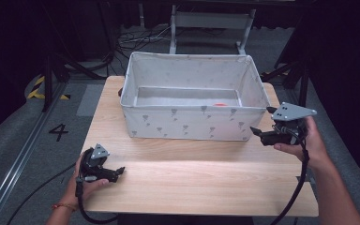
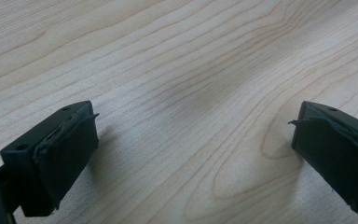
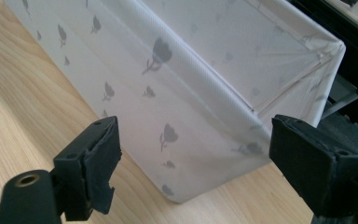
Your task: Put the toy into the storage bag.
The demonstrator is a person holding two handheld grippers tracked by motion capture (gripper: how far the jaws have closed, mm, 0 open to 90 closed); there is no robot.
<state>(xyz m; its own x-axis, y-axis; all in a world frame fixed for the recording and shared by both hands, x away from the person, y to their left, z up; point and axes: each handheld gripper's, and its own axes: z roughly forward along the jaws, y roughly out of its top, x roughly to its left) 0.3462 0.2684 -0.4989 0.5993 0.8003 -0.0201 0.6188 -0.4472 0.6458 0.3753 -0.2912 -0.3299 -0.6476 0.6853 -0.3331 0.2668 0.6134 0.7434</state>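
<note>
A white fabric box [image 1: 187, 123] printed with grey tulips stands on the wooden table [image 1: 201, 183]. Something small and orange-red [image 1: 220, 104] lies on its floor near the right side. My right gripper [image 1: 261, 120] hovers just off the box's near right corner, jaws open and empty. In the right gripper view that corner of the box [image 3: 177, 116] shows between the spread jaws of the right gripper [image 3: 193, 158]. My left gripper [image 1: 117, 172] rests low at the table's near left. In the left gripper view the left gripper [image 2: 193, 140] is open over bare wood.
Dark floor with cables [image 1: 136, 40] and a metal frame [image 1: 211, 21] lies beyond the table. The table's front edge [image 1: 197, 213] runs close to both forearms. A floor marking "4" [image 1: 58, 132] sits to the left.
</note>
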